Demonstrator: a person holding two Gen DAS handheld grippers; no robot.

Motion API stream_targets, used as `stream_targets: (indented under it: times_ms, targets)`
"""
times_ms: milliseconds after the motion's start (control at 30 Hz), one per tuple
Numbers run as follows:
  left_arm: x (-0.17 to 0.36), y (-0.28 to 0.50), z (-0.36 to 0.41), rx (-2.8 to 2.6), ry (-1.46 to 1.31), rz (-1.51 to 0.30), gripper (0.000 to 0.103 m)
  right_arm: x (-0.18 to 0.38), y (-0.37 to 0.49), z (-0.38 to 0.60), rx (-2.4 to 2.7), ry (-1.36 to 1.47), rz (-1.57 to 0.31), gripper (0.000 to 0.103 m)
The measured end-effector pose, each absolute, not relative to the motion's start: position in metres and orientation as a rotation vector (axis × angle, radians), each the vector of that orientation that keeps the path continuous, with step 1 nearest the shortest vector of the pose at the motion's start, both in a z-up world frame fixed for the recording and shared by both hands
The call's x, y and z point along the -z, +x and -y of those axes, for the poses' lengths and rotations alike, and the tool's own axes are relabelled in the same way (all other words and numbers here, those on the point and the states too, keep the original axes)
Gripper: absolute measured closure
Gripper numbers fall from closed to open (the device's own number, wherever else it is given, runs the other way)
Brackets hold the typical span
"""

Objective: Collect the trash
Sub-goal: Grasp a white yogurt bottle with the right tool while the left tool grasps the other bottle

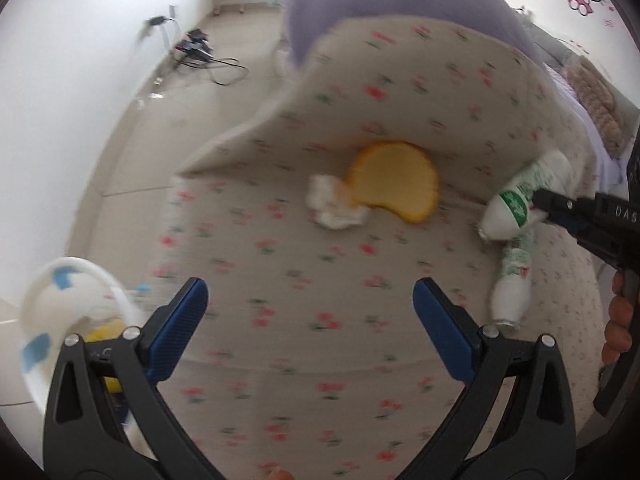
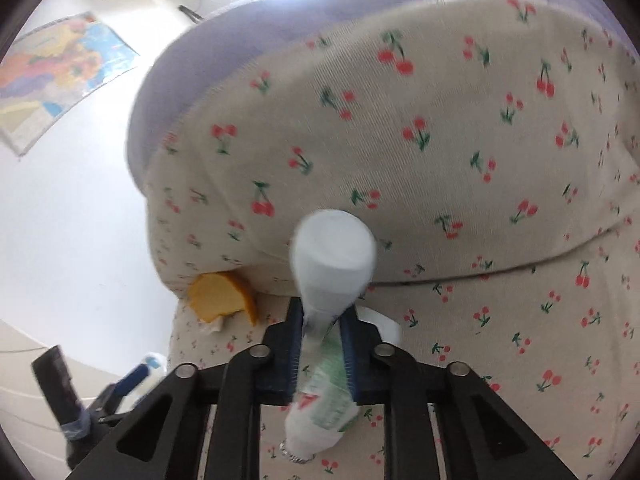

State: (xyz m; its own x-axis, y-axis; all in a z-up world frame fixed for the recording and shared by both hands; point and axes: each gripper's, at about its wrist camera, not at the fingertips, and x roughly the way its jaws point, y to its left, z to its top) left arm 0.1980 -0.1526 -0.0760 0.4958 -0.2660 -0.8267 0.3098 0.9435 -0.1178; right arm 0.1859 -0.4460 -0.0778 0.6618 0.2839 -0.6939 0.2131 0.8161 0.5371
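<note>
My right gripper (image 2: 322,312) is shut on a white plastic bottle with a green label (image 2: 332,256), squeezing its middle just above the cherry-print sofa seat (image 2: 500,340). The left wrist view shows that bottle (image 1: 516,204) at the right, in the right gripper (image 1: 540,200). A second, similar bottle (image 1: 514,280) lies on the seat below it. An orange peel (image 1: 394,186) and a crumpled white tissue (image 1: 332,202) lie against the backrest. My left gripper (image 1: 311,286) hangs open above the seat, nothing between its fingers.
A white container with blue patches (image 1: 60,312), something yellow inside, sits at the lower left beside the sofa. A purple cushion (image 1: 360,0) tops the backrest. Cables (image 1: 200,52) lie on the tiled floor by the wall. A hand (image 1: 618,328) holds the right gripper.
</note>
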Motion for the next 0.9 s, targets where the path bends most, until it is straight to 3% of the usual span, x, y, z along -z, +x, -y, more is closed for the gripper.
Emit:
stream_targets:
  times_ms: [300,600,833,900]
  targets:
    - [0.066,0.18,0.211,0.501,0.038,-0.972,0.007,0.045,0.146,0.49,-0.024,0.688,-0.772,0.086]
    - [0.076,0.176,0.258,0.647,0.053,-0.985,0.036,0.03,0.099,0.522,0.109,0.62,-0.804,0.086]
    - [0.079,0.174,0.276,0.685,0.098,-0.987,0.049,0.04,0.072,0.508,0.117,0.607,-0.832,0.086]
    - [0.08,0.174,0.274,0.685,0.106,-1.007,0.062,0.042,0.068,0.503,0.114,0.606,-0.839,0.086]
